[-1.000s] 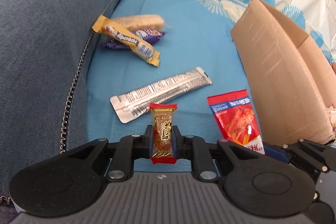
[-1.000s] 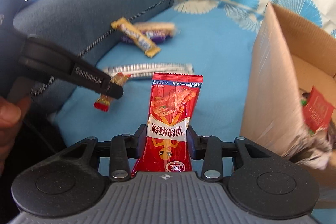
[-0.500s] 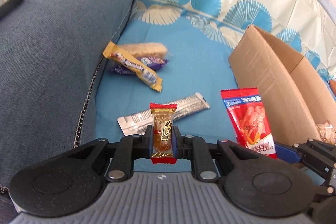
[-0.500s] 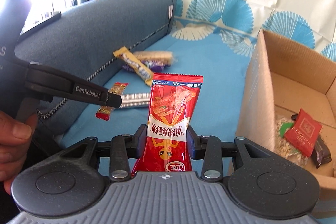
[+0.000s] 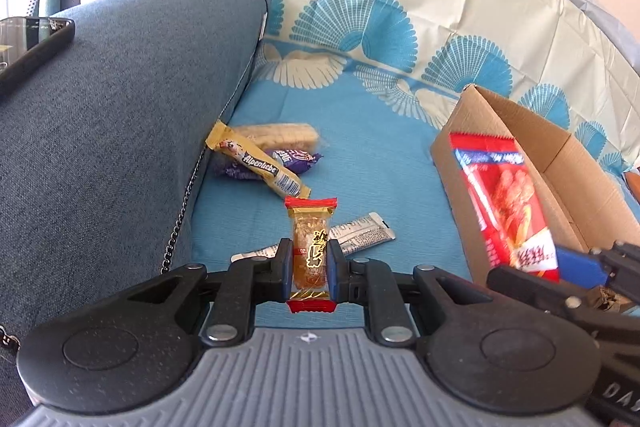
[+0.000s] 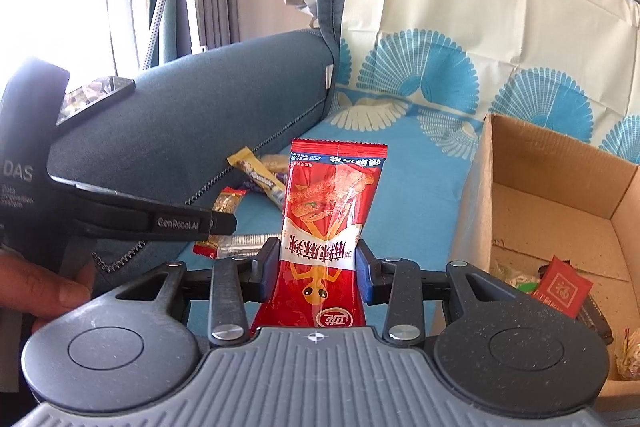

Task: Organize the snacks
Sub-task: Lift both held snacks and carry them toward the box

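Note:
My left gripper (image 5: 310, 263) is shut on a small amber candy bar with red ends (image 5: 311, 247), held above the blue seat; it also shows in the right wrist view (image 6: 222, 217). My right gripper (image 6: 318, 263) is shut on a red snack packet (image 6: 328, 227), held upright left of the open cardboard box (image 6: 560, 195); the packet also shows in the left wrist view (image 5: 504, 203). The box (image 5: 532, 131) holds several snacks, among them a red sachet (image 6: 564, 287).
On the blue cloth lie a silver wrapper (image 5: 360, 233), a yellow Alpenliebe stick (image 5: 260, 165), a purple wrapper (image 5: 292, 159) and a pale biscuit pack (image 5: 280, 133). A grey sofa arm (image 5: 120, 131) with a phone (image 5: 32, 43) on it rises at the left.
Both grippers have risen and drawn back with their snacks. The red packet has moved toward the box's near wall.

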Demonstrator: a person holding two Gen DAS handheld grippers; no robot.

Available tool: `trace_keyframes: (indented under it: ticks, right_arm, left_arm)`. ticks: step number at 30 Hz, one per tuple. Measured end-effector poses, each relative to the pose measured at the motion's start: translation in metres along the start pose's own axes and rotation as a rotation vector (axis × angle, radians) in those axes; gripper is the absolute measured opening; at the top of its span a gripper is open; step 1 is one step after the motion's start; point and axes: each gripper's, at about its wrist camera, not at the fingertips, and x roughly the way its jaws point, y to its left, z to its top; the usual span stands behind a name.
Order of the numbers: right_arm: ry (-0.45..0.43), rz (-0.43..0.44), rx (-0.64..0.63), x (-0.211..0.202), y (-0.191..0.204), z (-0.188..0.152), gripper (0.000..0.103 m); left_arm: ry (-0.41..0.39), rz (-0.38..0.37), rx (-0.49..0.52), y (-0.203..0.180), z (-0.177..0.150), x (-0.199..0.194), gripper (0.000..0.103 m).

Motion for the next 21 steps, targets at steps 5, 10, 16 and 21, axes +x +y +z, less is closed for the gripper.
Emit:
trace_keyframes:
  ticks: [5, 10, 16, 21]
  right_arm:
    - [-0.038, 0.005, 0.000, -0.010, 0.000, 0.007, 0.040]
    - [-0.064, 0.007, 0.007, -0.015, -0.005, 0.012, 0.040]
    - [-0.084, 0.007, 0.028, -0.020, -0.014, 0.014, 0.040]
    - [-0.098, 0.003, 0.051, -0.025, -0.024, 0.014, 0.040]
  left_arm:
    - [-0.018, 0.001, 0.003, -0.002, -0.001, -0.003, 0.018]
    - [-0.027, 0.005, 0.004, -0.003, -0.002, -0.006, 0.018]
    - [-0.036, 0.017, 0.020, -0.005, -0.002, -0.008, 0.018]
    - [-0.053, 0.033, 0.047, -0.010, -0.003, -0.010, 0.018]
